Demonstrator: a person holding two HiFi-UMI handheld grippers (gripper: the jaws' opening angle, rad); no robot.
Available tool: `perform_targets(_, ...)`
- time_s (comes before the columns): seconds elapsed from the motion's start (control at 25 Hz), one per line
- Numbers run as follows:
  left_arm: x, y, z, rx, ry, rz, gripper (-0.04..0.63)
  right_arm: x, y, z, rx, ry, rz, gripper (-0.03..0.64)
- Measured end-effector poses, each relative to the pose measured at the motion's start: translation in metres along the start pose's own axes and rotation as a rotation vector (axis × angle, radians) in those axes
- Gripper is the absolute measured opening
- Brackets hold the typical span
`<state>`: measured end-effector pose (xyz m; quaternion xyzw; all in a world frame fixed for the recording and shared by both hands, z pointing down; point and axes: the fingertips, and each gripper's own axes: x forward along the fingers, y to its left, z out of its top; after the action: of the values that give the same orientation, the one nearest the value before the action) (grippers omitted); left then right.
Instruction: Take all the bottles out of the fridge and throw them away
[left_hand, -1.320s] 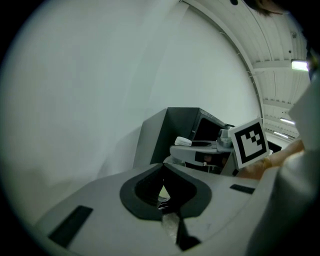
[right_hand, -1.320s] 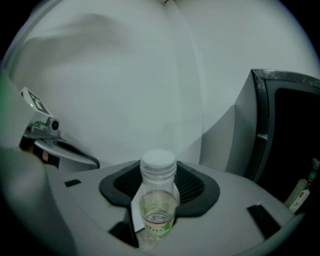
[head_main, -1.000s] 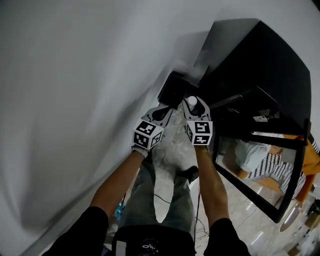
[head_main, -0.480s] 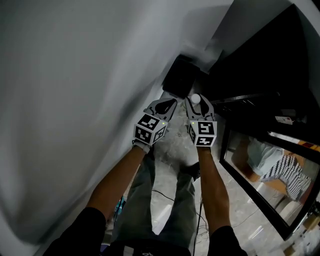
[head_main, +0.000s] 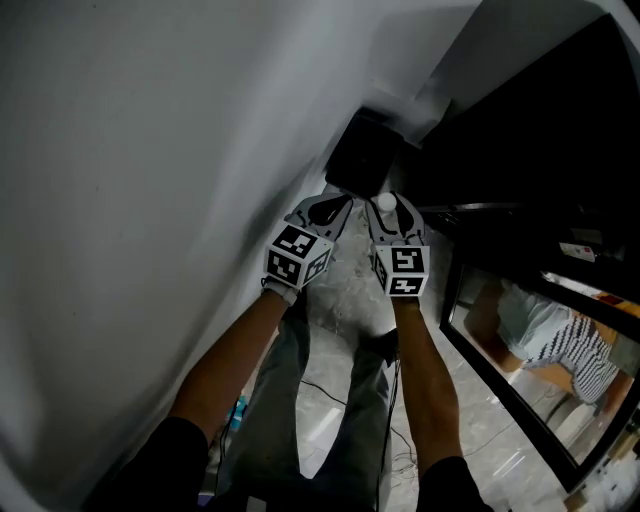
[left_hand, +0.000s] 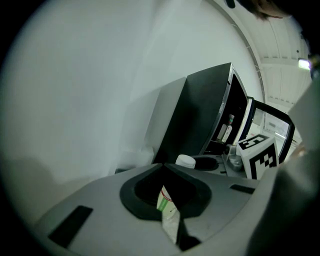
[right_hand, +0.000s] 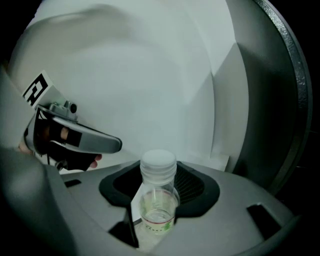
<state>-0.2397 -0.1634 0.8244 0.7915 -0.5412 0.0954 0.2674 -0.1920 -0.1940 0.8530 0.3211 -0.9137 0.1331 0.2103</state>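
Forearms outstretched, left gripper and right gripper side by side (fingers gripping)

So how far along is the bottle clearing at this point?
Done: nothing provably binned; the inside of the dark bin is not visible. In hand: the right gripper grips a white-capped bottle and the left gripper pinches a labelled bottle, both over the bin. Left: at least two bottles stand in the open fridge.

Centre frame, the left tongs, a first bottle between them, sit beside the right tongs, holding a second bottle, just below the bin; wall at left, fridge upper right, its door lower right.
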Motion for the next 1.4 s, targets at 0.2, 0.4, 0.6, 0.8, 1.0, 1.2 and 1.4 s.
perform_targets(0.2,0.009,0.018,0.013,-0.014,-0.011,0.017,0.006,0.027,-0.008,0.006,-0.02,-0.002,0.004,0.202)
perform_targets(0.4,0.023,0.028,0.019,-0.028,-0.008,0.018,0.006,0.06,-0.024,0.017,-0.034,-0.014,-0.005,0.202)
perform_targets(0.6,0.036,0.034,0.032,-0.033,-0.016,0.01,0.006,0.086,-0.043,0.019,-0.011,-0.006,-0.03,0.202)
perform_targets(0.8,0.037,0.042,0.031,-0.056,-0.014,0.031,0.006,0.095,-0.048,0.009,-0.007,0.026,-0.049,0.204)
perform_targets(1.0,0.032,0.042,0.028,-0.062,-0.009,0.047,0.006,0.091,-0.053,0.003,0.007,0.059,-0.035,0.206)
perform_targets(1.2,0.029,0.03,0.027,-0.059,-0.001,0.054,0.006,0.058,-0.057,0.005,0.033,0.029,-0.06,0.206)
perform_targets(1.4,0.012,-0.005,0.047,-0.067,-0.012,0.056,0.006,-0.004,-0.042,0.023,0.054,-0.003,-0.044,0.185)
